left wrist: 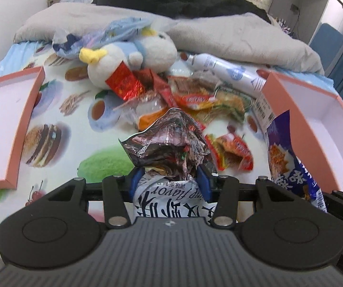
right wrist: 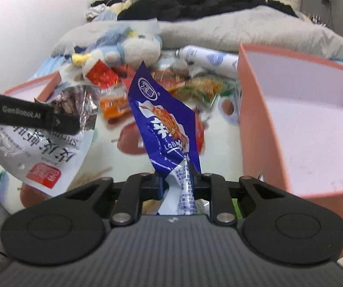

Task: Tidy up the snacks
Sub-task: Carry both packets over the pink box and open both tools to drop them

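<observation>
You held a snack in each hand above the bed: your left tongs (left wrist: 169,181) were clamped on the crumpled neck of a silver shrimp-flavour bag (left wrist: 169,153), and your right tongs (right wrist: 177,179) pinched the twisted lower end of a blue noodle-snack packet (right wrist: 164,119), which stood up from the jaws and leaned left. Both packets hung clear of the food-print sheet (left wrist: 75,124), so the step in hand looked like the carry after a double pick-up, with sorting into boxes to follow. The next move would probably call for swinging each packet over a box and letting go only once it was inside the rim, the light wrappers being apt to flutter or snag on the wall. The deep pink box (right wrist: 314,124) stood just to the right of the blue packet, its white floor bare as far as it showed; the shallow pink tray (left wrist: 6,124) lay at the left of the bed, also bare where visible. Beyond the tongs, a heap of red, orange and green snack packets (left wrist: 195,100) waited on the sheet, in front of a plush toy (left wrist: 133,57) and a white spray can (left wrist: 228,69) lying on its side.
</observation>
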Demonstrator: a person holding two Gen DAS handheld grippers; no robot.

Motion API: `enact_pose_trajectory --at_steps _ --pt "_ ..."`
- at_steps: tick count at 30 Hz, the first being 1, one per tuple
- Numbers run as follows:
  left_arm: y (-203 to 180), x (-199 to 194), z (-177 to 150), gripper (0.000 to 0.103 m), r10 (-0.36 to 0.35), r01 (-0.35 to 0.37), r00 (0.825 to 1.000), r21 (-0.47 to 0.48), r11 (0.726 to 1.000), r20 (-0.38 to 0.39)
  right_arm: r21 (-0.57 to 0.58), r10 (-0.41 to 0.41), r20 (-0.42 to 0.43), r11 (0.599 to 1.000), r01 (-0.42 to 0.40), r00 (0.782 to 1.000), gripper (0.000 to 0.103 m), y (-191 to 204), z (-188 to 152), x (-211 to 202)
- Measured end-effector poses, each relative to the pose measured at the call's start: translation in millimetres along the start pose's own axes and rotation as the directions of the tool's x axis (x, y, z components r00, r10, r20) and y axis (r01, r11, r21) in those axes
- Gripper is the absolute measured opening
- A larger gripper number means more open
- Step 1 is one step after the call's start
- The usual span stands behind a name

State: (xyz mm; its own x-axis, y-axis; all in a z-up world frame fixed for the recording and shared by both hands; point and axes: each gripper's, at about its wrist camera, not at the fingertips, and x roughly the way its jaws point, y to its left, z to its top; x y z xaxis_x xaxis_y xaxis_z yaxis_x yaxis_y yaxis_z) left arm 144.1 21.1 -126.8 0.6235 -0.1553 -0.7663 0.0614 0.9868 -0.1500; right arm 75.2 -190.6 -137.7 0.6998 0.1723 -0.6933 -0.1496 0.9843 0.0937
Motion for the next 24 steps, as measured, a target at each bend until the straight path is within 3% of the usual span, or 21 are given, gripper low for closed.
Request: enact_pose_trajectory --at_steps 14,24 --pt "-33 -48 54 0.054 -0.075 0.075 0.99 0.007 0.997 0.119 0.033 -0.003 0.146 0.999 -0.002 0.989 0.022 -20 60 -44" --pt "-67 -71 90 0.054 -0.152 0.149 0.968 0.027 0.988 0.198 0.026 -0.064 0.274 0.998 0.059 0.96 0.022 -46 100 -72"
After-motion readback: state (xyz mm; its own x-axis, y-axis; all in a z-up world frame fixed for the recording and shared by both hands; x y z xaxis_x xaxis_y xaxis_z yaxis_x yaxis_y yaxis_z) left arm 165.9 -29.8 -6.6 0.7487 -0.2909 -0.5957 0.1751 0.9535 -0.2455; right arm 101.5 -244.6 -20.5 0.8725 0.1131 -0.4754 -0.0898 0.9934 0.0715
